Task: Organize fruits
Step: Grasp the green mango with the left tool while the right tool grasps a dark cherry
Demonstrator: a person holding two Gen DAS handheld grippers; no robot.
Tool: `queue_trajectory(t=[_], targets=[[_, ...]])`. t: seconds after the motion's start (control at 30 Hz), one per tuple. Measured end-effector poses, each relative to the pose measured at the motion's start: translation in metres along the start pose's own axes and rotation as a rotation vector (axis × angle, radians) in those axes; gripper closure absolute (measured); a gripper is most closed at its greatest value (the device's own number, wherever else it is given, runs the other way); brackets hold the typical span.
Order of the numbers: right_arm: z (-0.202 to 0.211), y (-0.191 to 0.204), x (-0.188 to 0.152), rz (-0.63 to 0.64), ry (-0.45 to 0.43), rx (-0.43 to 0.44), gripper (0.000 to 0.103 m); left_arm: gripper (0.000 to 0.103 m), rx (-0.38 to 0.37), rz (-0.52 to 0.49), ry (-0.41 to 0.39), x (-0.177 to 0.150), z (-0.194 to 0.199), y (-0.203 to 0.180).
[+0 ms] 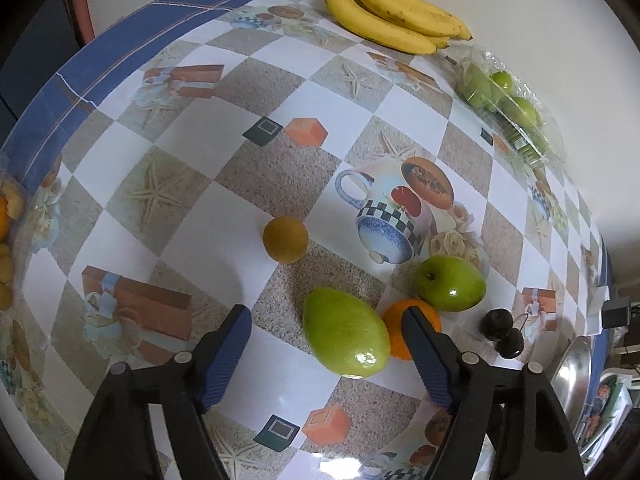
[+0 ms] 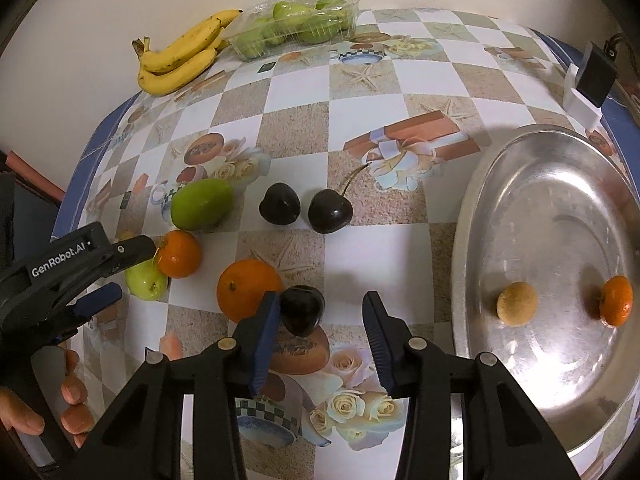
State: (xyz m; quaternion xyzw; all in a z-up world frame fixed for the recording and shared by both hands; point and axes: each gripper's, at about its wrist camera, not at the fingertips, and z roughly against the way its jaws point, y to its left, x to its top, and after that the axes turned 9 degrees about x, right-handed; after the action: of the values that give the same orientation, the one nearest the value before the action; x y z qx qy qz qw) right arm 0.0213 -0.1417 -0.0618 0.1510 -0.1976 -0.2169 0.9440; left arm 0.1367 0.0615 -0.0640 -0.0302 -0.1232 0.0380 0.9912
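My left gripper [image 1: 326, 330] is open low over the table, around a green fruit [image 1: 346, 332], with a small orange [image 1: 412, 334] behind its right finger. A second green fruit [image 1: 450, 283], a brown round fruit [image 1: 285, 239] and two dark cherries [image 1: 502, 330] lie nearby. My right gripper [image 2: 320, 314] is open; a dark cherry [image 2: 302, 310] lies against its left finger beside an orange [image 2: 248, 288]. Two more cherries [image 2: 306, 208] lie further off. A metal plate [image 2: 540, 200] on the right holds a brown fruit [image 2: 517, 303] and a small orange [image 2: 616, 300].
Bananas [image 2: 180, 58] and a clear tray of green fruits [image 2: 296, 26] sit at the table's far edge by the wall. A black charger [image 2: 596, 74] stands beyond the plate. More fruit shows at the far left edge [image 1: 6, 216] of the left wrist view.
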Motion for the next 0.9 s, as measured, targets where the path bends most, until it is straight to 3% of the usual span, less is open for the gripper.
queue_trajectory(t=[0.2,0.7,0.9], targets=[[0.000,-0.001,0.001,-0.006,-0.002,0.013,0.062,0.037,-0.010,0.015,0.006,0.000,-0.001,0.002],[0.011,-0.015,0.003,-0.036,-0.024,-0.017,0.062,0.038,-0.001,0.030,0.006,-0.002,0.007,0.012],[0.014,-0.019,0.005,-0.055,-0.032,0.019,0.064,0.038,-0.028,0.019,0.039,-0.006,0.000,0.007]])
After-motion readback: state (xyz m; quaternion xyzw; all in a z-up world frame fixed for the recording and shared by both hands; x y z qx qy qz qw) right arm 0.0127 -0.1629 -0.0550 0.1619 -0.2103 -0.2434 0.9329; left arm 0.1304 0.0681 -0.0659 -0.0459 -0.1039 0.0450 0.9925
